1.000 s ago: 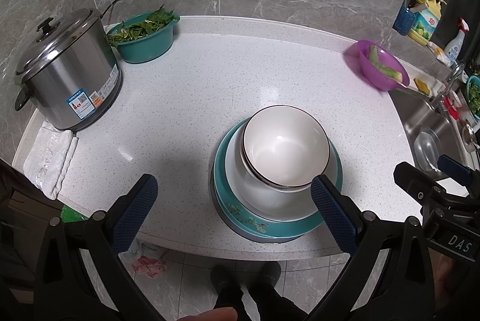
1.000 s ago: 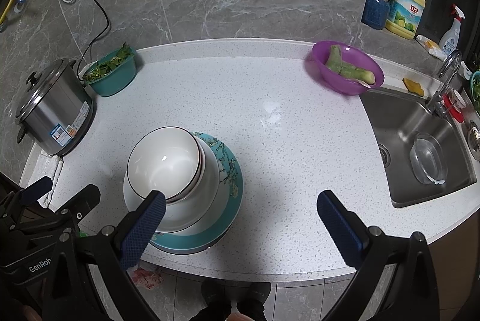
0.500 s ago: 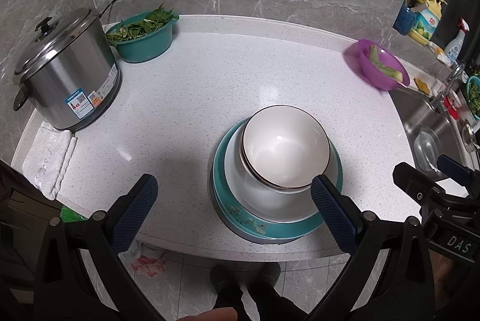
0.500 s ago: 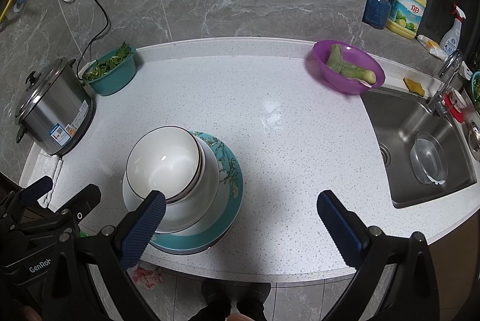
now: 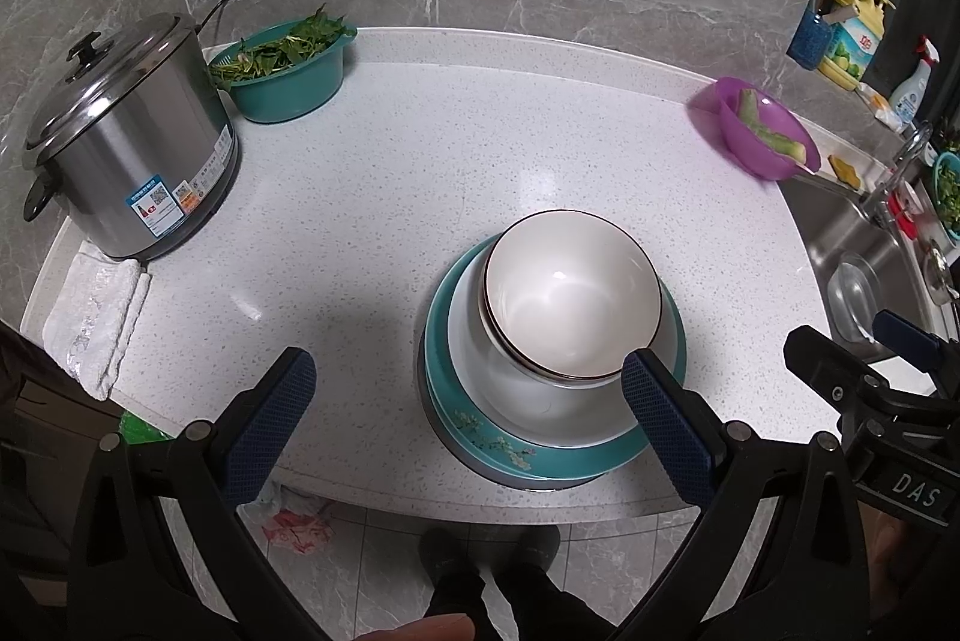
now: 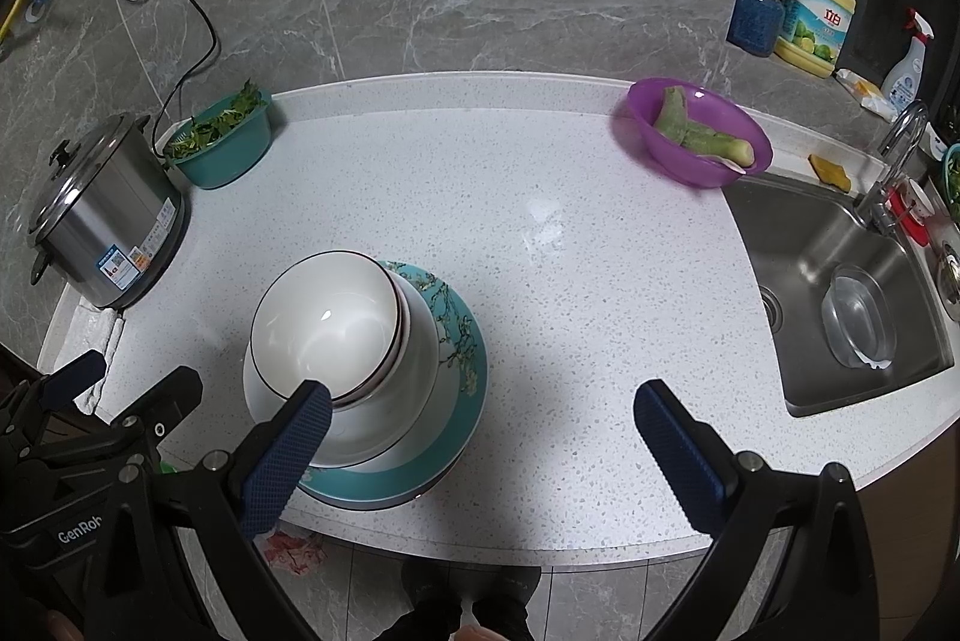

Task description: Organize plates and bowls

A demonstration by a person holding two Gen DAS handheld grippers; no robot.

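A stack of dishes stands near the counter's front edge: white bowls with dark rims [image 5: 567, 293] nested on a teal floral plate [image 5: 510, 452]. The stack also shows in the right wrist view, bowls [image 6: 327, 320] on the plate [image 6: 462, 335]. My left gripper [image 5: 465, 392] is open and empty, held above the counter's front edge, its right finger in front of the stack. My right gripper [image 6: 480, 428] is open and empty, its left finger in front of the bowls.
A steel rice cooker [image 5: 123, 149] and a teal bowl of greens [image 5: 285, 68] stand at the back left. A purple bowl of vegetable pieces [image 6: 699, 131] sits by the sink [image 6: 840, 281]. A folded white cloth [image 5: 96, 314] lies at the left edge.
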